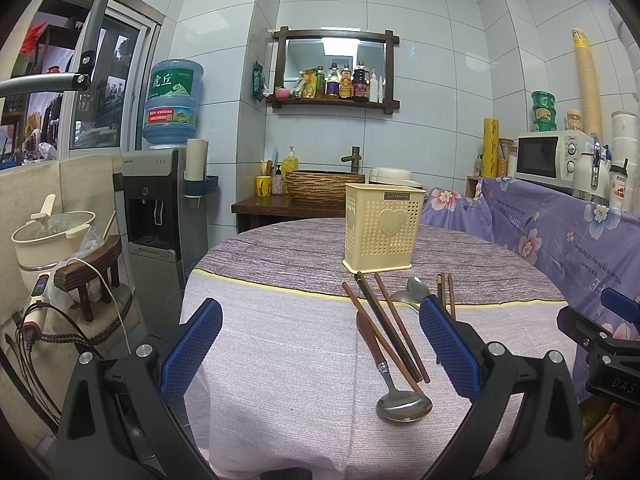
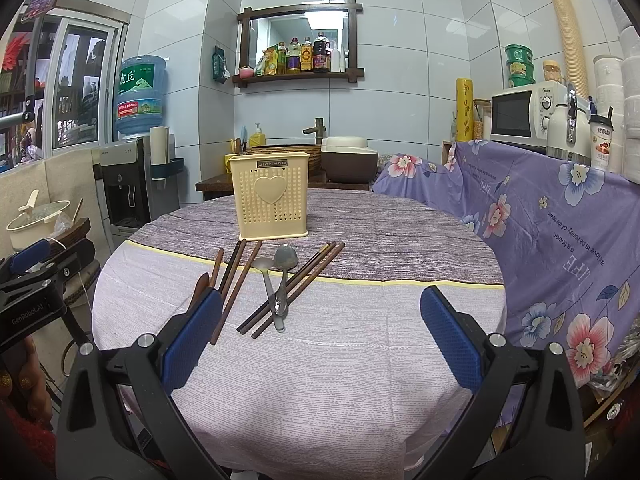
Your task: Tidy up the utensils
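A cream perforated utensil holder point(image 1: 382, 227) with a heart stands upright on the round table point(image 1: 280, 360); it also shows in the right wrist view point(image 2: 272, 195). In front of it lie several brown chopsticks point(image 1: 390, 326) and a wooden-handled metal spoon point(image 1: 390, 376). Two metal spoons point(image 2: 280, 280) and more chopsticks point(image 2: 296, 286) lie to their right. My left gripper point(image 1: 320, 344) is open and empty above the near table. My right gripper point(image 2: 320, 332) is open and empty, to the right of the utensils.
A counter under a purple floral cloth point(image 2: 560, 240) runs along the right with a microwave point(image 2: 520, 114) and cups. A water dispenser point(image 1: 154, 208) and a pot point(image 1: 50, 236) stand at the left. A wooden stand with a basin point(image 1: 324, 186) is behind the table.
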A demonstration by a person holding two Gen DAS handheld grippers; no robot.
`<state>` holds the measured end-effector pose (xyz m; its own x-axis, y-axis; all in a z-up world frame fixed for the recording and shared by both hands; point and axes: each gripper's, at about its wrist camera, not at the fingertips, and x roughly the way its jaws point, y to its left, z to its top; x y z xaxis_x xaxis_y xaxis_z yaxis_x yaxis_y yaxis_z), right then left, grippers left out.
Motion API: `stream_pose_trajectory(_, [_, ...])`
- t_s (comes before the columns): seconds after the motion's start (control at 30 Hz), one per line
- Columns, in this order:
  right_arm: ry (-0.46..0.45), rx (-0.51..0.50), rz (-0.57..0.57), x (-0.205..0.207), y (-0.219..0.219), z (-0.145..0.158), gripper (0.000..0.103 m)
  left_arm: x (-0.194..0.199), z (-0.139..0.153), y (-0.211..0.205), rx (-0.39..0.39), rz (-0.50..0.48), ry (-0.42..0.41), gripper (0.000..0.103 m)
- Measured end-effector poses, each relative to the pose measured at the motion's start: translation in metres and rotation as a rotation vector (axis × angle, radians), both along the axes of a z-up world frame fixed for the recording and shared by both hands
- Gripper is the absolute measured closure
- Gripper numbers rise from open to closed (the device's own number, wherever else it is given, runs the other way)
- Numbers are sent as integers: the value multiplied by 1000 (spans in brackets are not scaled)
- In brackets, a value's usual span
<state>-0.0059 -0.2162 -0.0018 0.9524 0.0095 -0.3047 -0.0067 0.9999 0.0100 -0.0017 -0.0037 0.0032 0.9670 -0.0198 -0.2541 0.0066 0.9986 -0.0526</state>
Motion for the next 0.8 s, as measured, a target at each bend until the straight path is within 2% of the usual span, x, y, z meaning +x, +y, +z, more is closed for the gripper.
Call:
stream_pose_trajectory(0.17, [11,-2,-4,0,2,-2,5,4,-2,1,1,-1,32,5])
stream_pose_trajectory(0.3, [51,-2,-38,11,-5,-13,5,23,-10,7,2,1,136,5])
stream_pose_trajectory(0.5, [133,3,-63,42,-21,-20,5,60,-22,12,13,-62,281,10])
stream_pose_trajectory(0.6, [210,6,-52,67,-23,-25,5,88,-28,5,21,-132,397,23])
stream_pose_trajectory(0.67, [243,-16,-43,81,-21,-29,5,104,-33,1,26,-143,470,39])
stream_pose_trajectory(0.8, [256,-67,-34,93,-15,-32,5,127,-44,-1,-43,-194,573,55])
